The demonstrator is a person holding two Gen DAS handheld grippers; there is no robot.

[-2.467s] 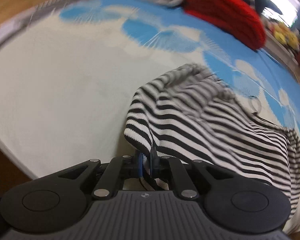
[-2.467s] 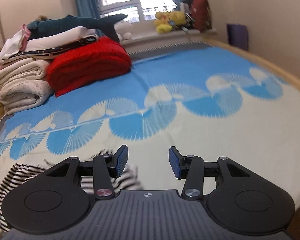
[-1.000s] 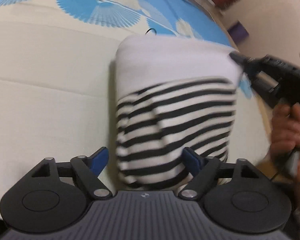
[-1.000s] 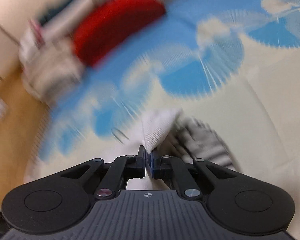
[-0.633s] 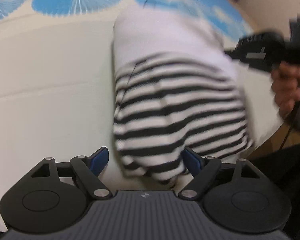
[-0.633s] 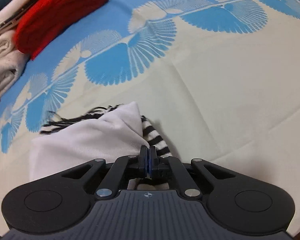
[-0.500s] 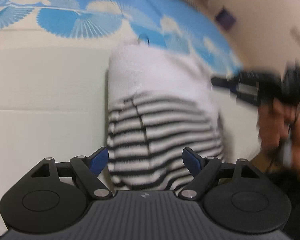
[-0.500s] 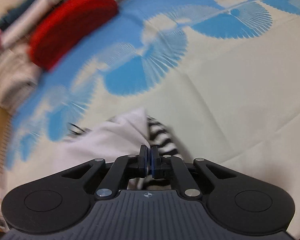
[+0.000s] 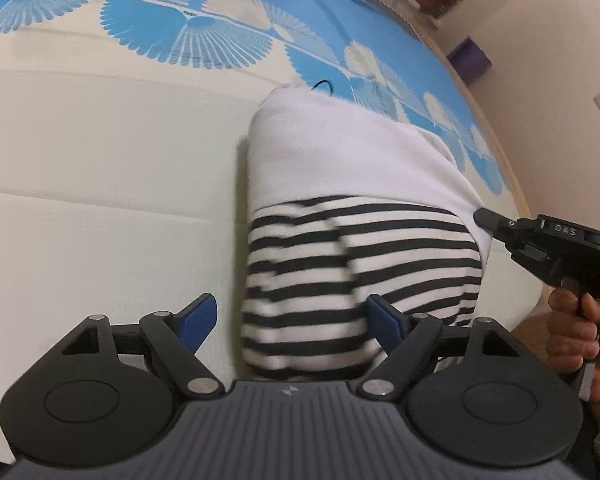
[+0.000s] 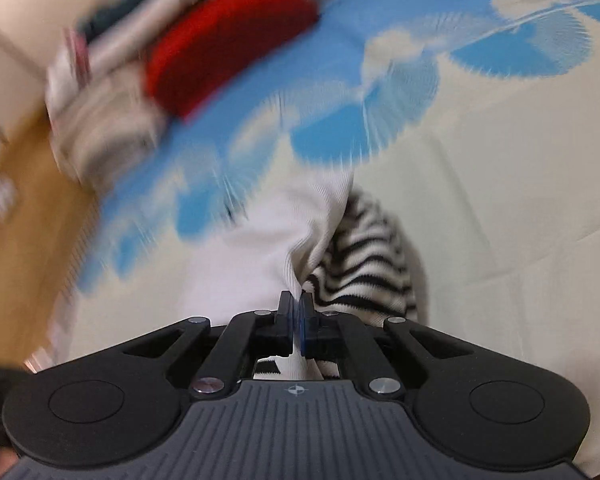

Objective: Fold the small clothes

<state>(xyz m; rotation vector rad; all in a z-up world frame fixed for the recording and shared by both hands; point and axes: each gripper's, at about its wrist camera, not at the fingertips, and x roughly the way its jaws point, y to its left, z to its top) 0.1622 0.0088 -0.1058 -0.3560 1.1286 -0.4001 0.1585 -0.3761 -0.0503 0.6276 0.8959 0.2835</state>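
Observation:
A small black-and-white striped garment with a plain white part lies folded on the bed. My left gripper is open, its blue-padded fingers either side of the striped near end without gripping it. My right gripper is shut on the garment's white edge, with the striped part bunched to the right of it. In the left wrist view the right gripper touches the garment's right edge.
The bed cover is cream with blue fan shapes. A red folded item and a pile of pale folded linen sit at the far side. The bed's wooden edge is at left.
The left gripper let go of the striped garment and stays open around its near end. The right gripper closed on the white edge and keeps hold while it swings; its view is blurred.

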